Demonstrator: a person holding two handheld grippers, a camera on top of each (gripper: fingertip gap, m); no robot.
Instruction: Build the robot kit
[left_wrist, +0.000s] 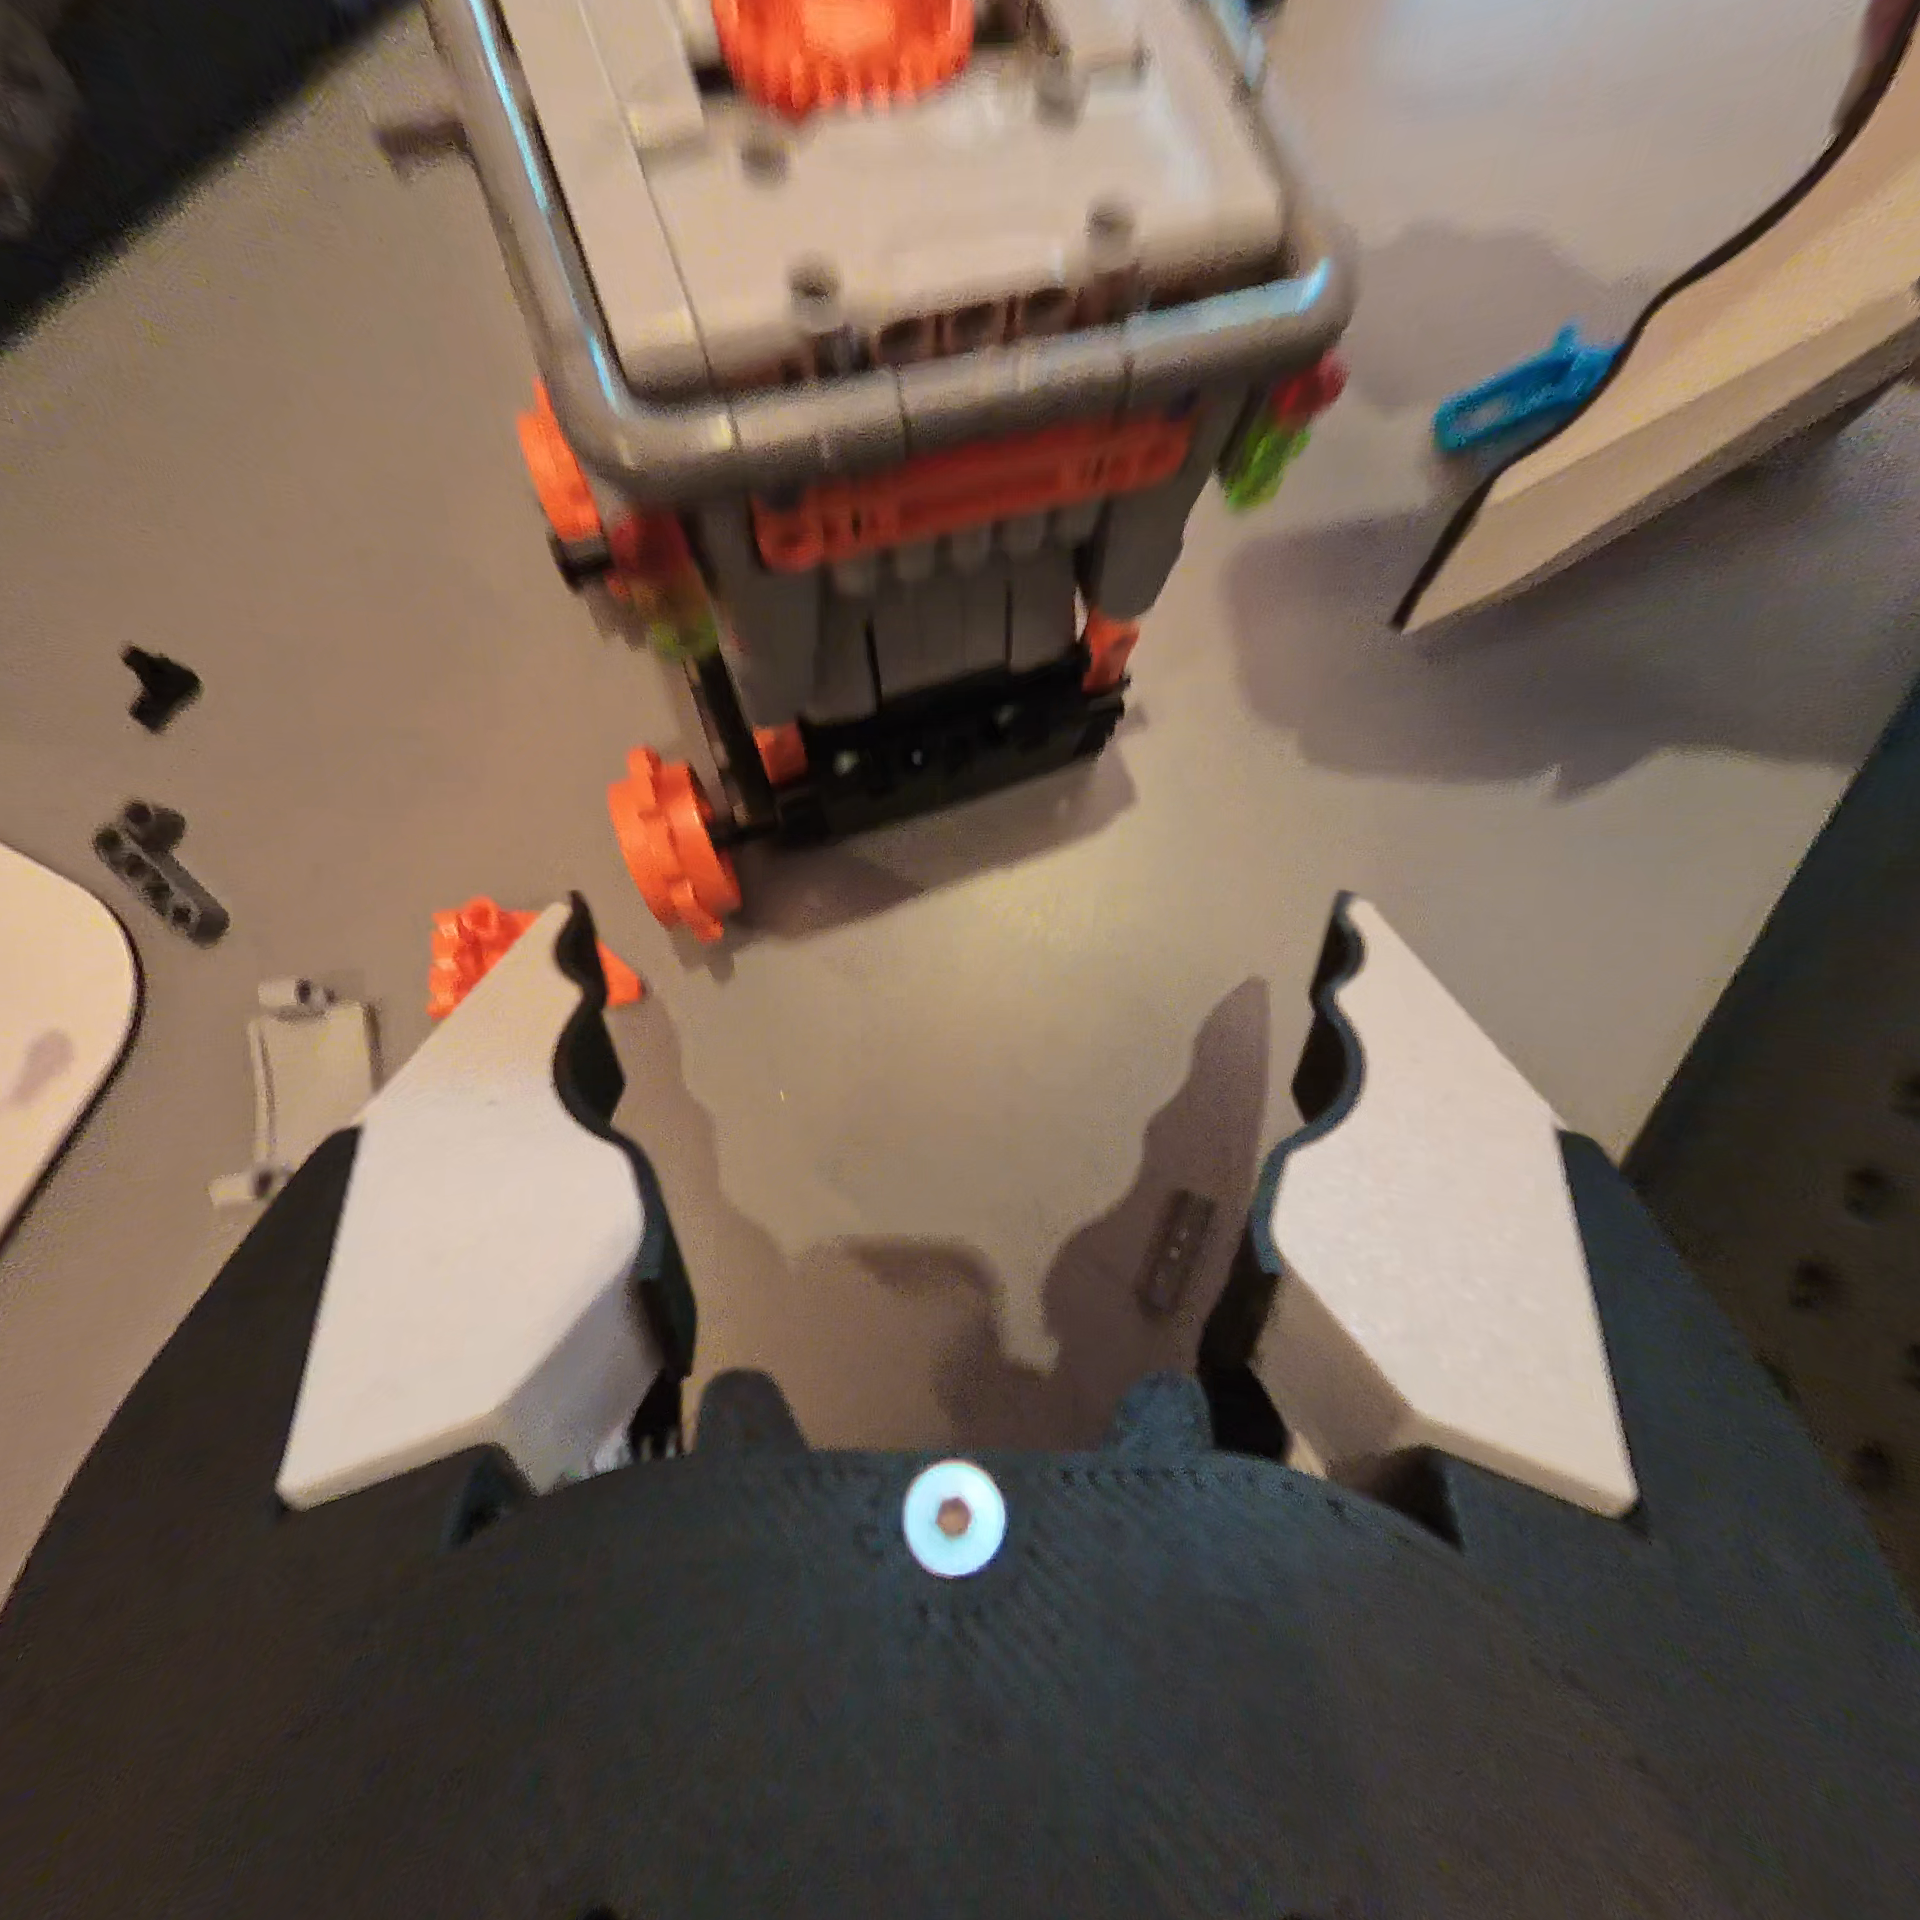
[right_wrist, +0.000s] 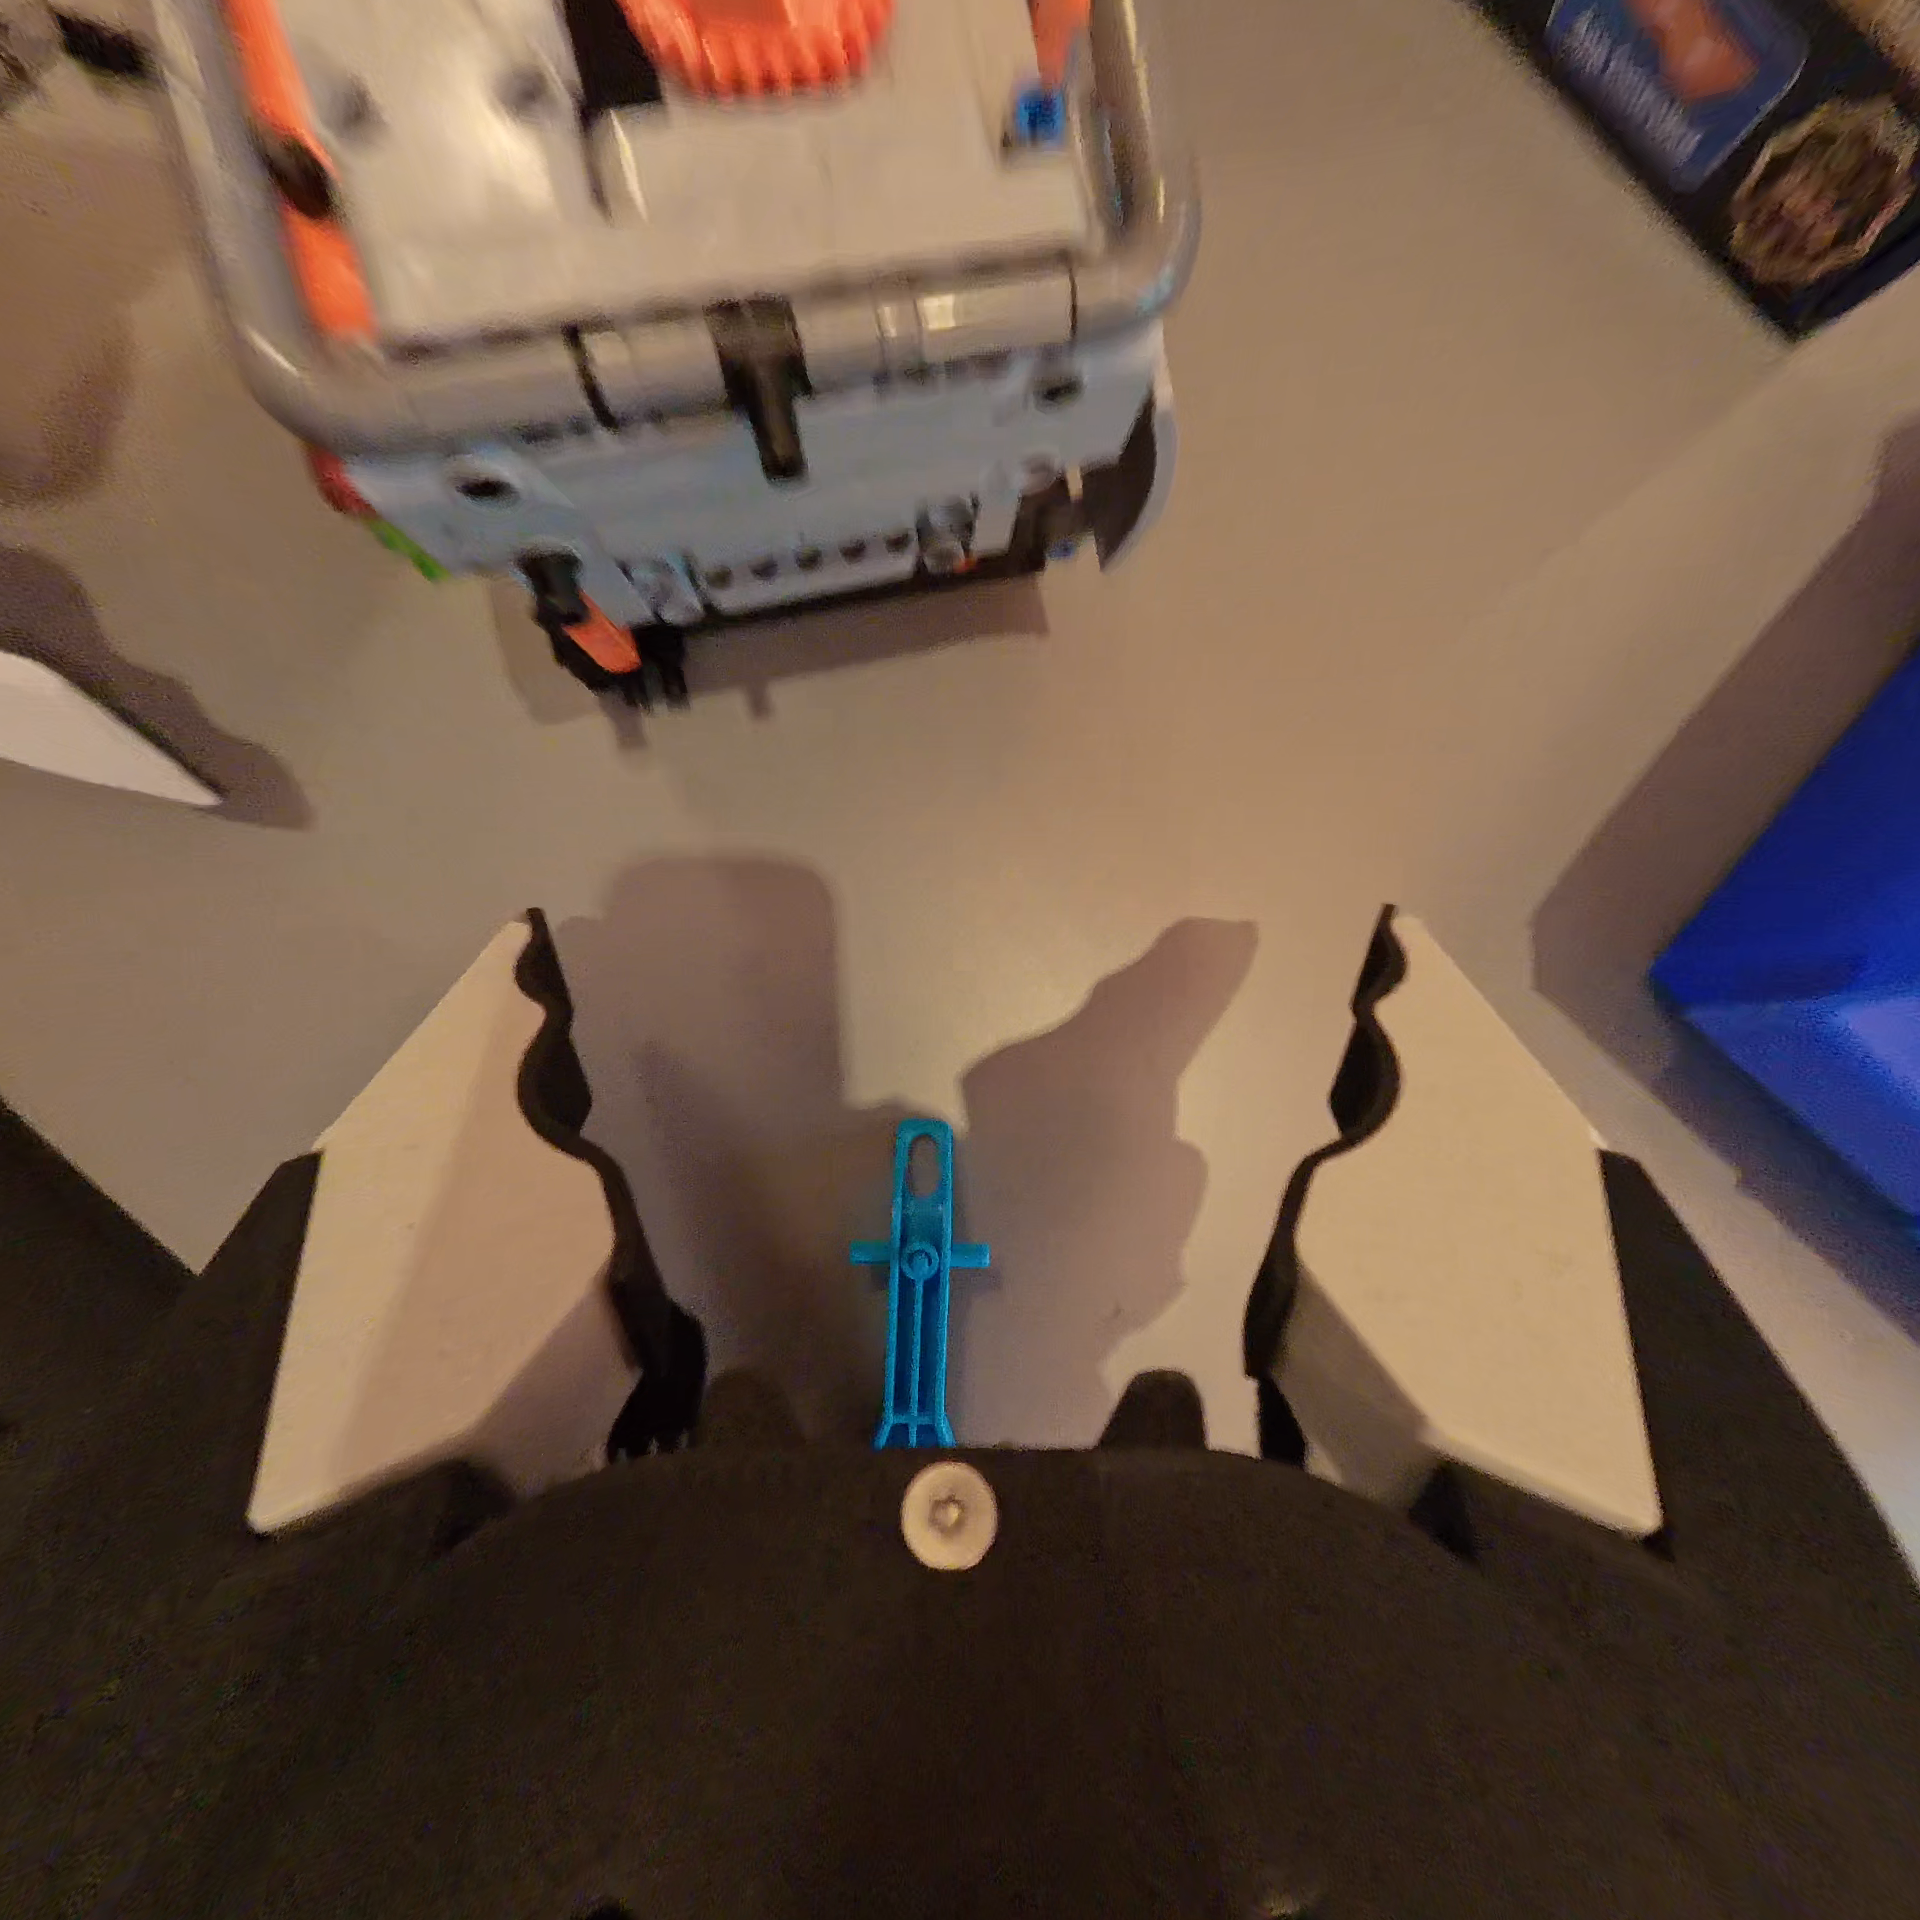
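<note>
Both the left gripper (left_wrist: 961, 940) and right gripper (right_wrist: 956, 951) hang with jaws spread and empty, a blue clip (right_wrist: 916, 1283) between the right's, the toy vehicle (left_wrist: 883, 416) ahead easily knocked.

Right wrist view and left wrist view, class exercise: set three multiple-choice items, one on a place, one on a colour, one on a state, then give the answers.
1. Where does the blue piece lie?
A. on the table between the right gripper's open fingers
B. on top of the brick model
C. inside the blue box

2. What colour is the wheel at the near bottom corner of the brick model?
A. green
B. orange
C. white

3. How does the left gripper stand?
A. shut on a beam
B. shut on nothing
C. open and holding nothing

Answers: 1 A, it rests on the grey table in the gap; 2 B, the toothed disc is orange; 3 C, bare table shows between its fingers.
</note>
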